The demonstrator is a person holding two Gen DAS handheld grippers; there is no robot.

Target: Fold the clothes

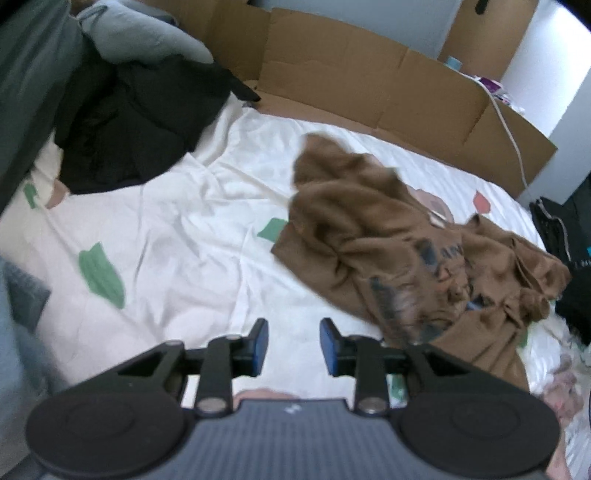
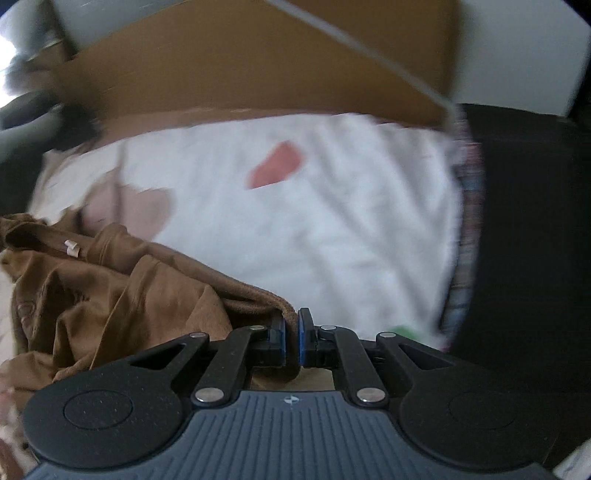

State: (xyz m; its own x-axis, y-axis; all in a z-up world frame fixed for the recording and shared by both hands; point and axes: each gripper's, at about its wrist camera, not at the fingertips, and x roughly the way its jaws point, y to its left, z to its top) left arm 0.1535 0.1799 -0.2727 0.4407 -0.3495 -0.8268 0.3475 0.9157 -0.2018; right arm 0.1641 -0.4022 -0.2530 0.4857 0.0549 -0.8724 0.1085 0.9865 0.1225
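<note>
A brown printed garment (image 1: 406,243) lies crumpled on the white bedsheet (image 1: 192,236), right of centre in the left wrist view. My left gripper (image 1: 293,345) hovers over bare sheet just left of its near edge, open, with nothing between the blue pads. In the right wrist view the same brown garment (image 2: 122,291) bunches at the lower left. My right gripper (image 2: 291,338) is shut on an edge of that brown fabric, which runs from the pads off to the left. The right view is blurred.
A black garment (image 1: 140,118) and grey-green clothes (image 1: 140,33) are piled at the far left. Cardboard (image 1: 369,77) lines the far side of the bed, with a white cable (image 1: 511,136) over it. Dark items (image 1: 565,236) sit at the right edge. The sheet has green and red patches.
</note>
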